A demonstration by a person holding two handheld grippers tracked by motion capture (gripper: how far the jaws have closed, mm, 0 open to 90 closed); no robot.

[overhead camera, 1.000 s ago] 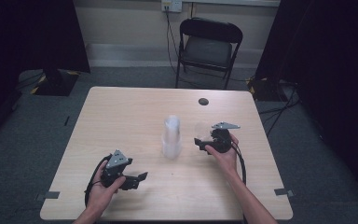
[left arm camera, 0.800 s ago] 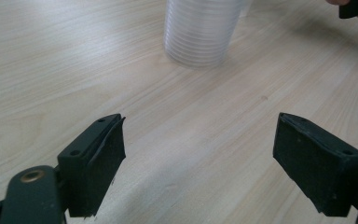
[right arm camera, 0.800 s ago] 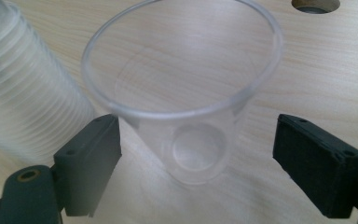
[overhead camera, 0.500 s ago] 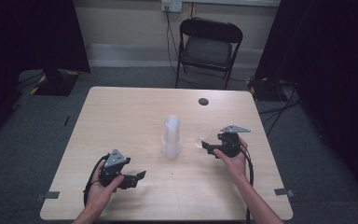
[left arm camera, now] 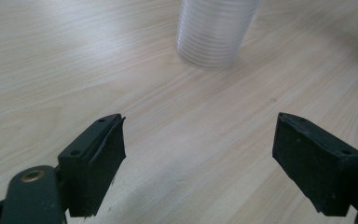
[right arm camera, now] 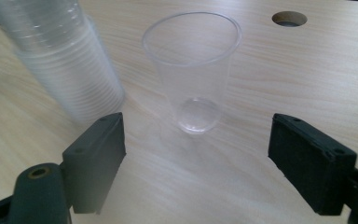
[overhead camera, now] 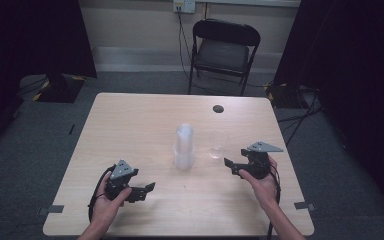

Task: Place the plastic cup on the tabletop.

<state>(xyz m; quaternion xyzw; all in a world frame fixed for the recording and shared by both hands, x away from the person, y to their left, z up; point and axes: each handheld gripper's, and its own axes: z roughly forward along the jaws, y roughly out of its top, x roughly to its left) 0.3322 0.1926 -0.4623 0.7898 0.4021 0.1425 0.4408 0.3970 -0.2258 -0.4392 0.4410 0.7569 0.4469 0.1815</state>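
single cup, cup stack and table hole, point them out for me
single cup point(right arm camera: 193, 84), right gripper view, on its clear side wall
cup stack point(overhead camera: 184, 147), high view, mid-height of the stack
table hole point(overhead camera: 218, 108), high view, its dark centre

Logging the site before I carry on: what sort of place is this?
Probably a lab or studio recording space, not a home: one bare wooden table on grey carpet, black curtains at both sides, a folding chair against the wall, and cables trailing across the floor.

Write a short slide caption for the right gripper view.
Open black fingers face one upright clear plastic cup beside a stack of clear cups.
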